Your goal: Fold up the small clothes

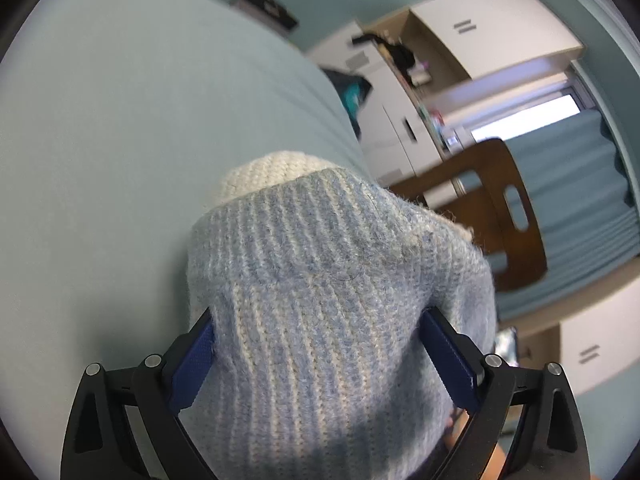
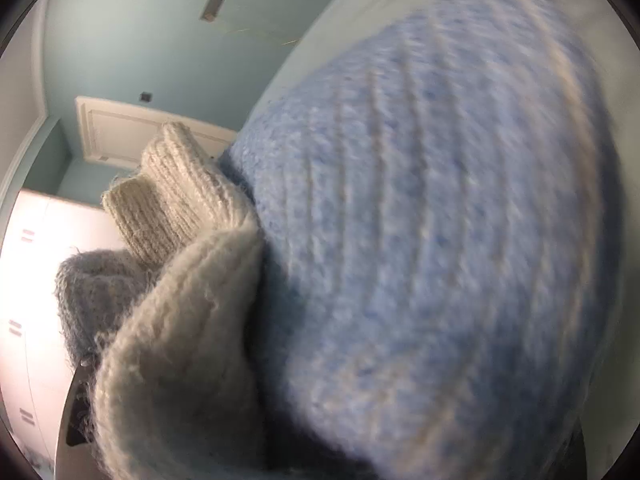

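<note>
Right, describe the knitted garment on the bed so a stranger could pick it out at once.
Start at the wide pale green bed sheet. On it lies one fuzzy, ribbed pale blue knitted garment, bunched between the left gripper's blue pads. Cream ribbed cuffs set it apart from the smooth sheet around it.

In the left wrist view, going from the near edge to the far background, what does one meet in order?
Left gripper, jaws wide either side of the cloth → blue ribbed knit garment → its cream knit part → pale green surface → white cabinets against the far wall.
</note>
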The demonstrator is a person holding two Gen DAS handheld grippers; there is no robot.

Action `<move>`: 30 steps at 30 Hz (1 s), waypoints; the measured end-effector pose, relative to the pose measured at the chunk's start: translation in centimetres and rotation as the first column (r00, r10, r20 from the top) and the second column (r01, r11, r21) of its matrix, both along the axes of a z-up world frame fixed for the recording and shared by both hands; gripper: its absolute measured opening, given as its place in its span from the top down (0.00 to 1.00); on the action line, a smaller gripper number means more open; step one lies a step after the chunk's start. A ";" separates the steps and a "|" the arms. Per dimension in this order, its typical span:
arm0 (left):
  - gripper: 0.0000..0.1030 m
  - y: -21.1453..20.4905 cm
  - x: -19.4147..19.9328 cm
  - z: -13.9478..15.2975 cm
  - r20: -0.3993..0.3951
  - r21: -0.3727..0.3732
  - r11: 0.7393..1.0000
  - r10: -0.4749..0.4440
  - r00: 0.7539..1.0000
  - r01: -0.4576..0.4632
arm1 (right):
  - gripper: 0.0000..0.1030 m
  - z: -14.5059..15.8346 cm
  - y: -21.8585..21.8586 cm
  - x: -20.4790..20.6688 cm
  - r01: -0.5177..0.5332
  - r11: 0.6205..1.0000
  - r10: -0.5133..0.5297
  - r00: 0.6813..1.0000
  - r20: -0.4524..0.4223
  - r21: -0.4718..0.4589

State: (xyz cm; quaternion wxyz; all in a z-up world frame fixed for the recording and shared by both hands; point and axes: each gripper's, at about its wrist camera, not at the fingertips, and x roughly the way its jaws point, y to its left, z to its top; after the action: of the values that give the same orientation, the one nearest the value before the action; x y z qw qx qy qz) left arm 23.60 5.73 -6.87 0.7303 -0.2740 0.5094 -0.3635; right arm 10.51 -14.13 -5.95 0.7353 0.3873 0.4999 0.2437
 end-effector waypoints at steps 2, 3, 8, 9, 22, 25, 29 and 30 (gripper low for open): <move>0.06 1.7 2.0 0.2 0.013 0.019 0.998 0.058 0.998 -0.059 | 0.08 0.4 1.4 2.7 -0.008 1.000 0.008 1.000 0.022 0.008; 0.06 2.6 2.6 -0.3 0.008 0.018 0.997 0.078 0.997 -0.078 | 0.08 0.4 1.7 3.7 -0.009 1.000 0.009 1.000 0.027 0.006; 0.05 6.8 6.6 -5.3 -0.104 0.049 0.968 0.251 0.963 -0.247 | 0.08 -1.8 4.3 9.3 -0.015 1.000 0.015 1.000 0.024 -0.024; 0.03 7.1 6.9 -6.4 -0.133 0.059 0.959 0.283 0.950 -0.277 | 0.06 -2.7 4.5 10.0 -0.005 0.999 0.005 1.000 0.014 -0.040; 0.00 4.9 2.1 3.8 0.147 0.284 0.896 0.311 0.939 -0.341 | 0.01 7.0 0.2 3.8 0.206 0.945 -0.141 0.957 0.252 -0.253; 0.00 3.7 0.8 4.4 0.242 0.412 0.830 0.298 0.923 -0.376 | 0.01 10.3 3.2 2.8 0.195 0.917 -0.056 0.926 0.373 -0.347; 0.00 1.9 1.0 1.1 0.226 0.577 0.743 0.254 0.940 -0.339 | 0.01 8.3 6.7 6.8 0.178 0.833 0.034 0.929 0.369 -0.524; 0.00 1.8 0.9 0.5 0.239 0.568 0.745 0.259 0.936 -0.351 | 0.01 6.7 6.1 7.6 0.182 0.802 0.046 0.931 0.362 -0.568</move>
State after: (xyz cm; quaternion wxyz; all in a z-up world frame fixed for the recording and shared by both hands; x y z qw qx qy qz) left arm 24.51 7.51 -6.36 0.8633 -0.0802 0.4923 -0.0770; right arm 18.12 -8.01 0.79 0.9060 0.1051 0.3937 0.1147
